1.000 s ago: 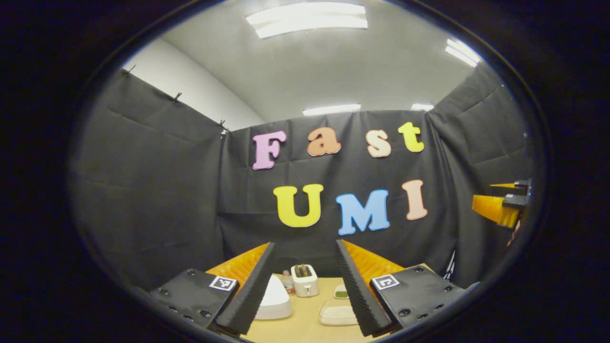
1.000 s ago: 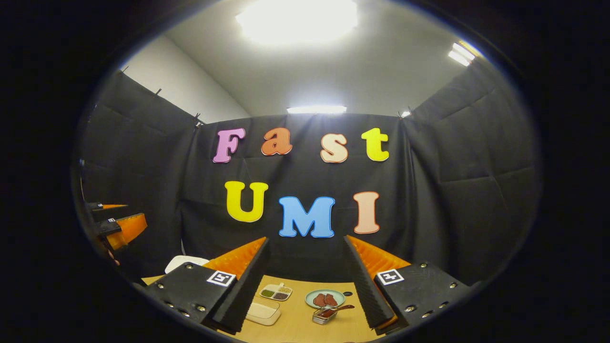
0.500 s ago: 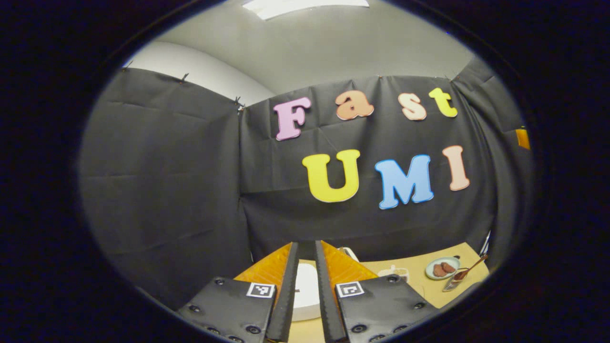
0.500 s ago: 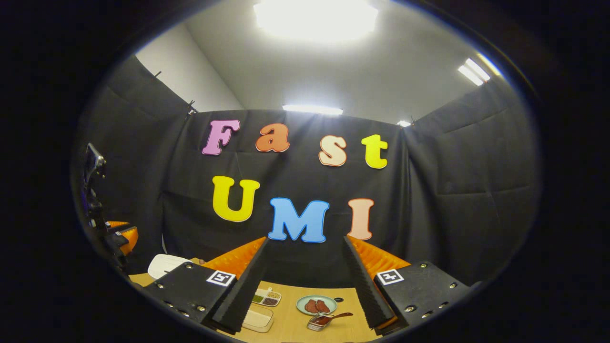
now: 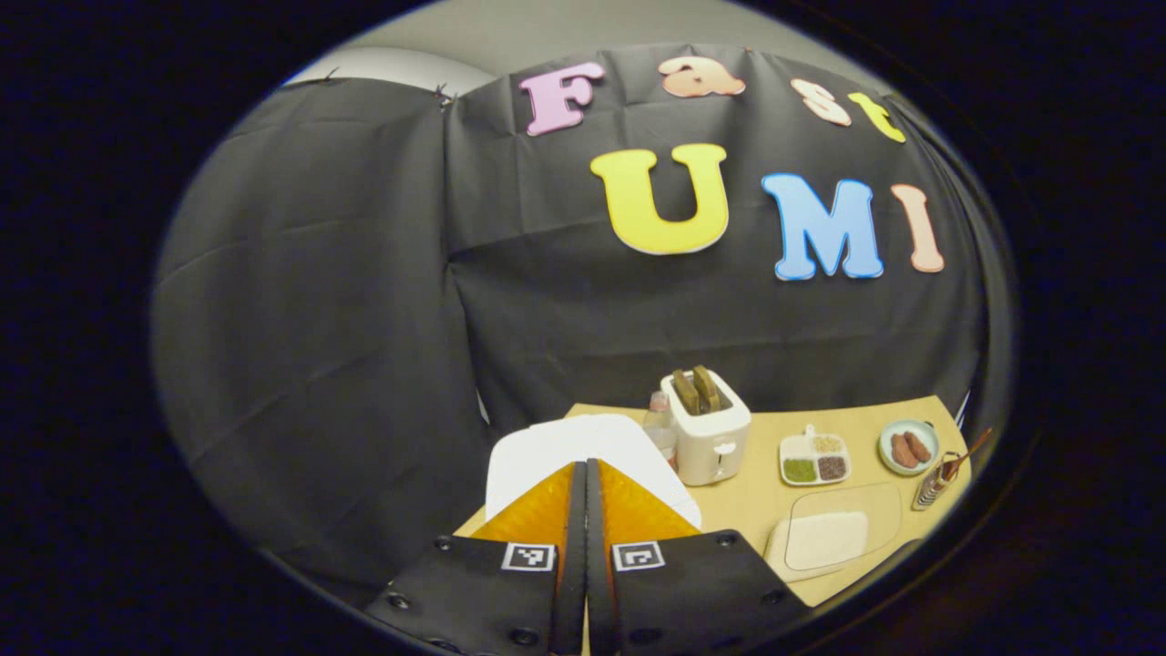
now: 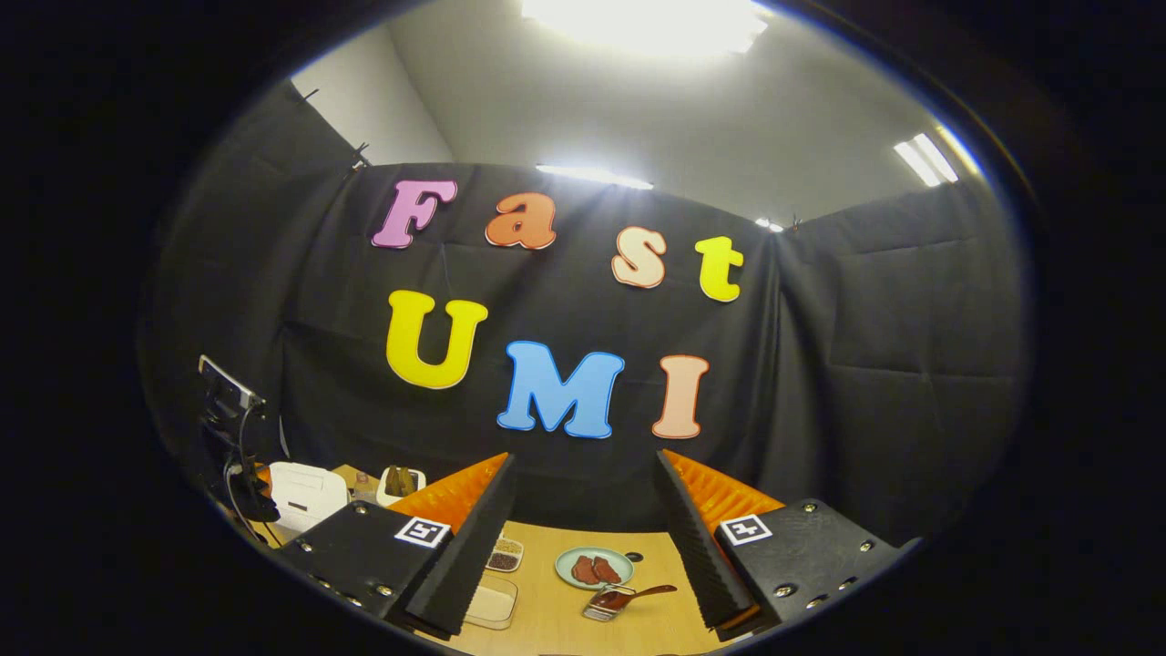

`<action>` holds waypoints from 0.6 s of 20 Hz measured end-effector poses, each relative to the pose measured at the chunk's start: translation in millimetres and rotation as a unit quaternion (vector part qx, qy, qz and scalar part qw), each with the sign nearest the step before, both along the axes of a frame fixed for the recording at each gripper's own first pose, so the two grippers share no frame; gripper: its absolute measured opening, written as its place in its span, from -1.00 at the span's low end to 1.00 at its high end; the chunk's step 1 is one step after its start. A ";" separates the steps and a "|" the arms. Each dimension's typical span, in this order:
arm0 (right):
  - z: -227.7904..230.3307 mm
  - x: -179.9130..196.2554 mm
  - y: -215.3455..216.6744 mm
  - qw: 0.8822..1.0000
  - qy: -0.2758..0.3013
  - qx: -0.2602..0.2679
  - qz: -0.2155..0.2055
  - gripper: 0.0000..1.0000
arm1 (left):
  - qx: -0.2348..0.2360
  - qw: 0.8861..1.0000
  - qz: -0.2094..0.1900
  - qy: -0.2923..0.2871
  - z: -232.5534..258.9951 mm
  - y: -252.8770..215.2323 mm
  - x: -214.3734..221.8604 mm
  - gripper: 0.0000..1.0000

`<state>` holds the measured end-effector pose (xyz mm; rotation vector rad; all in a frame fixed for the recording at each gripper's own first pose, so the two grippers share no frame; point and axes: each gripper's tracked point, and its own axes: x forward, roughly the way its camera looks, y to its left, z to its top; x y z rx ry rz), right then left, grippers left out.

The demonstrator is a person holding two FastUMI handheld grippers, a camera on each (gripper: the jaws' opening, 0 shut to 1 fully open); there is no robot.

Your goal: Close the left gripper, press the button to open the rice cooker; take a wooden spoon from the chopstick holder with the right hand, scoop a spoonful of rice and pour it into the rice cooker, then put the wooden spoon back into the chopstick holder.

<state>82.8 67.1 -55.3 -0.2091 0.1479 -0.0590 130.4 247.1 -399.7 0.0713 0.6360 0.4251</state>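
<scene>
The desk (image 5: 756,492) is a light wood colour and it stands inside a booth with black cloth walls. Above the cloth the ceiling is grey, and long lights glow on it in the right gripper view.

In the left gripper view, the left gripper (image 5: 584,492) has its two fingers pressed together with nothing between them. It hangs over the white rice cooker (image 5: 565,456), which sits at the desk's left edge with its lid down. Just right of the cooker is a small bottle (image 5: 658,428), and next to that a white toaster (image 5: 706,437) with two slices of bread sticking up. Farther right is a little white tray (image 5: 813,456) with three kinds of grains. Near the desk's right edge is a round plate (image 5: 906,446) with brown food on it. Beside the plate is the chopstick holder (image 5: 931,483), and the wooden spoon (image 5: 967,453) leans out of it. In front of the tray, near the front edge, is a clear box of rice (image 5: 829,539).

In the right gripper view, the right gripper (image 6: 583,533) has its fingers spread wide apart and holds nothing. It is high above the desk. Between its fingers I see the plate (image 6: 594,567) and the holder (image 6: 606,603) with the spoon (image 6: 642,593). The cooker (image 6: 305,492) is far to the left.
</scene>
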 end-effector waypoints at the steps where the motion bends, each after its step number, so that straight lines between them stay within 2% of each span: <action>1: -3.9 2.2 3.3 1.000 0.007 -0.010 0.001 0.84 | -0.011 1.000 0.008 0.016 -20.5 7.7 3.3 -0.81; 6: -22.3 10.1 12.1 0.999 0.037 -0.024 -0.003 0.84 | -0.022 0.997 0.040 0.067 -83.2 33.9 16.2 -0.82; 12: -25.9 8.7 14.5 0.998 0.048 -0.033 -0.010 0.81 | -0.034 0.992 0.041 0.114 -136.3 44.0 24.3 -0.82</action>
